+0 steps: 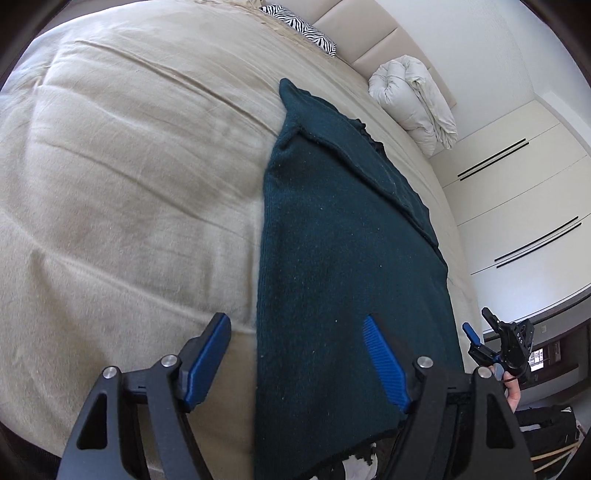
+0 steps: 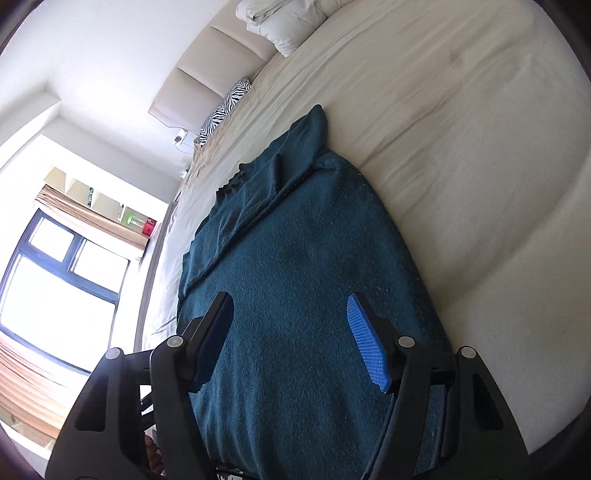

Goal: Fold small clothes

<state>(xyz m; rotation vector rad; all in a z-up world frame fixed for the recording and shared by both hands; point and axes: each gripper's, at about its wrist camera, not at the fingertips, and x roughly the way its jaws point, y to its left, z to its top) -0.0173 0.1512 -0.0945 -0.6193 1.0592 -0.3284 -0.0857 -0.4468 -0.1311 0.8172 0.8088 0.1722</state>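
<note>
Both tongs are released with nothing in them: the left gripper (image 1: 295,360) straddles the near left edge of the dark teal knit sweater (image 1: 343,236) and the right gripper (image 2: 291,339) hangs over its middle, so I'd guess they're lining up the next fold. The sweater lies lengthwise on the beige bed (image 1: 122,177), side panels already folded in. The left view catches the right gripper (image 1: 491,343) by the white wardrobe (image 1: 524,184); the right view adds the window (image 2: 62,280), and both show the zebra pillow (image 1: 299,26) and rolled duvet (image 1: 413,99).

A beige bed (image 1: 129,184) spreads beneath the tool. Far ahead lie a zebra-print pillow (image 1: 301,27) and a rolled white duvet (image 1: 413,103), against what seems a padded headboard (image 2: 207,66).
</note>
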